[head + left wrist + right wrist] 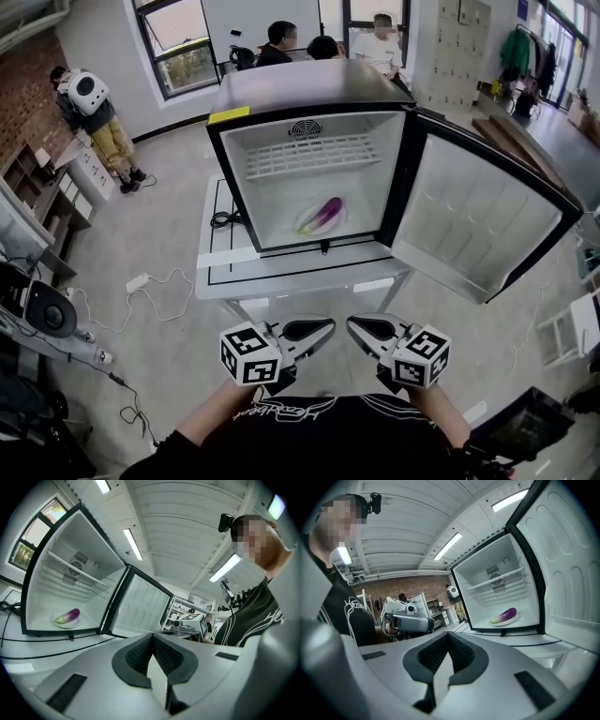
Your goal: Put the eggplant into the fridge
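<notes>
While the eggplant lies on a plate inside the open fridge, the left gripper and right gripper hang in front of the fridge, jaws clenched together, empty.

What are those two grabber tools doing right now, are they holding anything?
Left gripper: jaws closed, holding nothing.
Right gripper: jaws closed, holding nothing.
</notes>
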Motion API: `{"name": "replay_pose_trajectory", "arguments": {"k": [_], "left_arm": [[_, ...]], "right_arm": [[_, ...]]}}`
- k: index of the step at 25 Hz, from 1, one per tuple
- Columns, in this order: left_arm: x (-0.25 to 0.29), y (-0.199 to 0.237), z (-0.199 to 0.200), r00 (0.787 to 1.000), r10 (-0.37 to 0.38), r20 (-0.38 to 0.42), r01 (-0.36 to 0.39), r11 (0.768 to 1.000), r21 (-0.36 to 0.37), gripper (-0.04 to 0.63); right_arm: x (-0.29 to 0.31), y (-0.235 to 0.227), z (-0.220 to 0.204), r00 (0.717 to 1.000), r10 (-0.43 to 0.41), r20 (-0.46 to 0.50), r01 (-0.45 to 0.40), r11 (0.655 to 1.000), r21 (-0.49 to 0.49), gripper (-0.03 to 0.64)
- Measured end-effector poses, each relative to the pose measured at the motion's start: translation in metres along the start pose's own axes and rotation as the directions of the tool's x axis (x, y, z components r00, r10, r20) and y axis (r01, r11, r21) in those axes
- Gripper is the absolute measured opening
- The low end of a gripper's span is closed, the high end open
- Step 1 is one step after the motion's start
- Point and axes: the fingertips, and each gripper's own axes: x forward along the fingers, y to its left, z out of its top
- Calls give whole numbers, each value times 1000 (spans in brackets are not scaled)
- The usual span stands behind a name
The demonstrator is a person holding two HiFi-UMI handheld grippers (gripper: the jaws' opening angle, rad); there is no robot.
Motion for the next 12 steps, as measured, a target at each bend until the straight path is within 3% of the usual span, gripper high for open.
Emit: {"name": "replay_pose_trajectory", "arguments": {"k": [5,12], "left_arm": [[-30,-25,-3,999,-30,28,31,999,-37,8],[-79,-61,-19,999,-27,45,26,1000,14,8]], "right_arm": [[3,36,-7,1000,-13,1,13,1000,-21,6],[1,94,-29,998,-56,-11,55,998,-27,6]]}}
